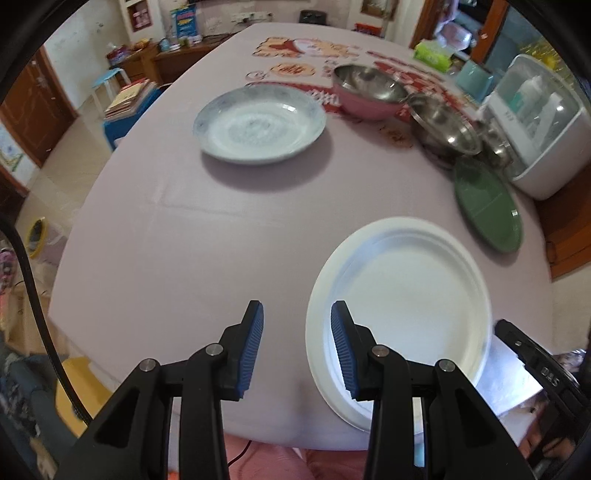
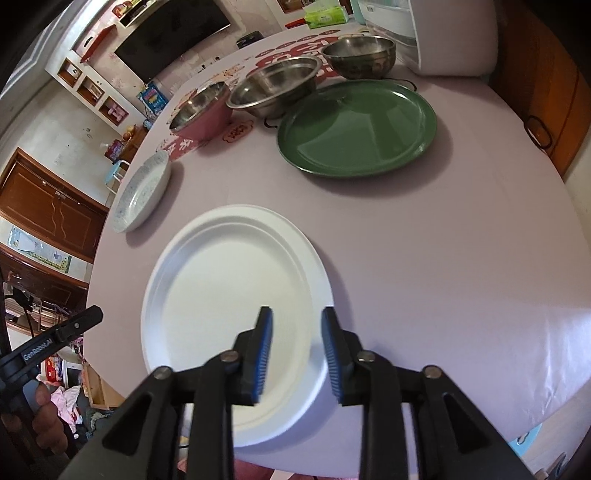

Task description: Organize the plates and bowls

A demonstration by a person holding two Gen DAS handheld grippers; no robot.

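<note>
A white paper plate [image 1: 410, 302] [image 2: 229, 295] lies at the near table edge. My left gripper [image 1: 297, 321] is open and empty, its right finger over the plate's left rim. My right gripper [image 2: 297, 328] is open and empty, above the plate's right rim. A green plate [image 1: 487, 206] [image 2: 358, 125] lies further back. A pale blue patterned ceramic plate [image 1: 258, 123] [image 2: 142, 192] lies to the left. A pink bowl with steel inside [image 1: 369, 92] [image 2: 201, 110] and two steel bowls [image 1: 443, 125] [image 2: 277, 83] [image 2: 360, 55] stand behind.
The lilac tablecloth [image 1: 184, 258] covers a rounded table. A white appliance with clear lid [image 1: 543, 129] stands at the right edge. A green tissue box [image 1: 434, 55] [image 2: 327, 16] is at the far end. The left gripper shows in the right wrist view [image 2: 55, 339].
</note>
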